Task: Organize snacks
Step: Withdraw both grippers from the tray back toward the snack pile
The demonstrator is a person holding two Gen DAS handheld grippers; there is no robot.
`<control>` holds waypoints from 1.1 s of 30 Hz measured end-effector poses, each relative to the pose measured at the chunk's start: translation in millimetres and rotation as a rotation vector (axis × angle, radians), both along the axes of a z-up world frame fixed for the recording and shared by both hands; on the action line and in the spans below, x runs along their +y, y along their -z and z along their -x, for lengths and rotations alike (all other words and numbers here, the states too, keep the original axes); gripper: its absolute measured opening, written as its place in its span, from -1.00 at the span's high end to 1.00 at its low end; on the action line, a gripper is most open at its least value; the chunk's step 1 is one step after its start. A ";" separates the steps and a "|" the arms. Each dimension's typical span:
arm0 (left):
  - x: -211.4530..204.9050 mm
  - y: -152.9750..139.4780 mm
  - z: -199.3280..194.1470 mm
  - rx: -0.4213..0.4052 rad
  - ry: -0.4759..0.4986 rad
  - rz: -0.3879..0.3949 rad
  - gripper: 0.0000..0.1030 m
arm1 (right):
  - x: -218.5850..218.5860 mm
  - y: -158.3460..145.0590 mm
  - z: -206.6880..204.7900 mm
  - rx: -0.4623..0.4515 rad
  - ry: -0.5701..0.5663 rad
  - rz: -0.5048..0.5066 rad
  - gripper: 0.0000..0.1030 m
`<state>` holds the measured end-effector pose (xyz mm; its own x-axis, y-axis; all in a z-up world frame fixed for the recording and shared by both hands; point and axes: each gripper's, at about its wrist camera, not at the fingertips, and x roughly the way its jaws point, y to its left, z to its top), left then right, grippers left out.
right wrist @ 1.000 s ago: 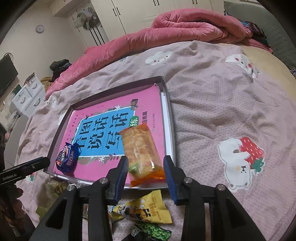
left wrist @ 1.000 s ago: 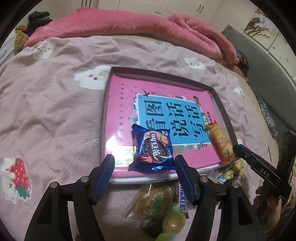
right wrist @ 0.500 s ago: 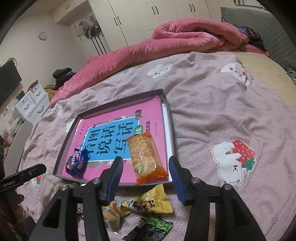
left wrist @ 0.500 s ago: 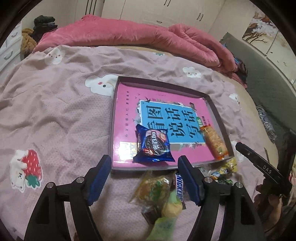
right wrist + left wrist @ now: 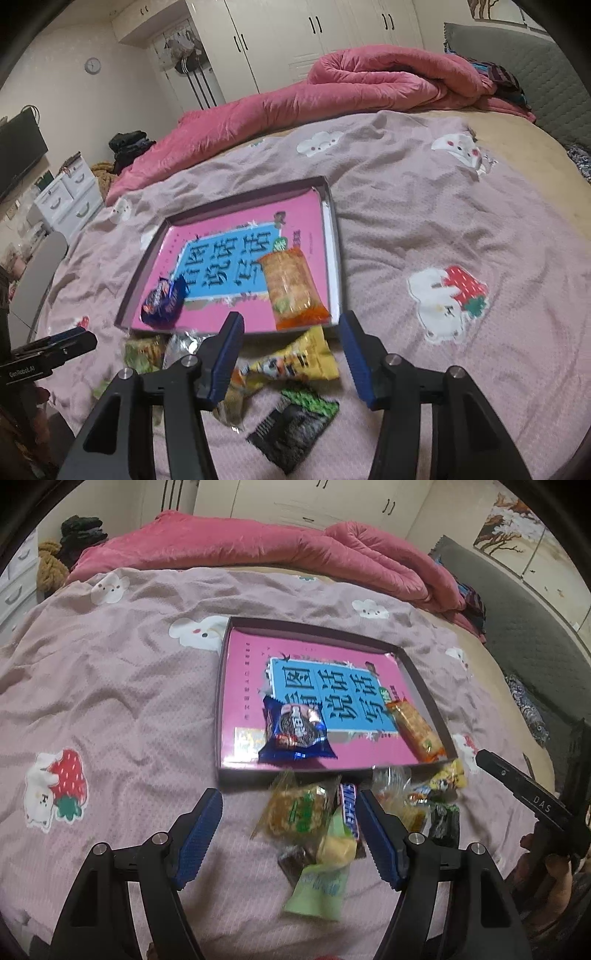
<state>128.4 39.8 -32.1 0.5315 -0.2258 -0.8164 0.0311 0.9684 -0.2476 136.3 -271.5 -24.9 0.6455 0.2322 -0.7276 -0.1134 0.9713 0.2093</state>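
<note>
Since the blue cookie pack [image 5: 295,734] and orange cracker pack [image 5: 291,288] already lie in the tray [image 5: 220,716] on the bed, both grippers have backed away from it: left gripper [image 5: 290,834] apart and empty, right gripper [image 5: 291,356] just opened, nothing between its jaws, over the loose snacks [image 5: 317,827] awaiting sorting.

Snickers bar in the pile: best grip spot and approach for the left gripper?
Grip the Snickers bar across its narrow width, at the upper half nearest the tray, coming from above. It is a slim bar lying lengthwise away from the camera; its lower end is tucked against the yellow-green packet. The left gripper is open, but the bar sits beside its right finger, so shift right first.
</note>
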 end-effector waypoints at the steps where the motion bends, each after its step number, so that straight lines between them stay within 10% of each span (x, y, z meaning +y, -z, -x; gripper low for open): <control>1: -0.3 1.4 2.1 0.005 0.006 0.001 -0.47 | -1.0 1.5 2.4 0.008 0.001 -0.004 -0.03; 33: -52.6 39.6 17.9 0.127 0.126 -0.084 -0.47 | 1.4 37.2 29.8 0.171 0.006 -0.001 -0.04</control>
